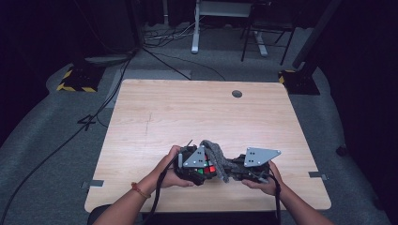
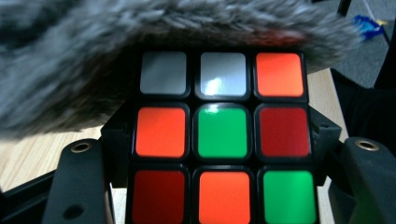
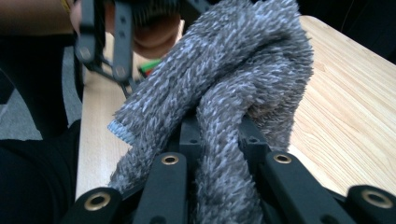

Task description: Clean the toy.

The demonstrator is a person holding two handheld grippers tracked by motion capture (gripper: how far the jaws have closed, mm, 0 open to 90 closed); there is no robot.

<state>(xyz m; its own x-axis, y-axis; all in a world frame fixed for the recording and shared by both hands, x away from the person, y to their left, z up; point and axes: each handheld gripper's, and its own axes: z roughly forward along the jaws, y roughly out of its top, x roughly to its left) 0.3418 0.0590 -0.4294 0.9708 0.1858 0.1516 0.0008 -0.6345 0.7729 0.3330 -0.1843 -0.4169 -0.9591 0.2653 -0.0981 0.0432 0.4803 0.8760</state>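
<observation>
A puzzle cube [image 2: 223, 140] with red, orange, green and white stickers sits clamped between the jaws of my left gripper [image 2: 219, 186], shut on it; it peeks out under the grey plate in the high view as the cube [image 1: 206, 168]. A fuzzy grey cloth [image 3: 233, 79] is pinched in my right gripper [image 3: 224, 186], shut on it. The cloth [image 2: 93, 56] drapes over the cube's top edge. In the high view both grippers meet near the table's front edge, left gripper [image 1: 195, 166], right gripper [image 1: 234, 172], with the cloth [image 1: 217, 157] arching between them.
The wooden table [image 1: 187, 112] is bare apart from a round grommet [image 1: 237, 93] at the far right. Cables and stand bases lie on the grey floor [image 1: 56, 140] beyond.
</observation>
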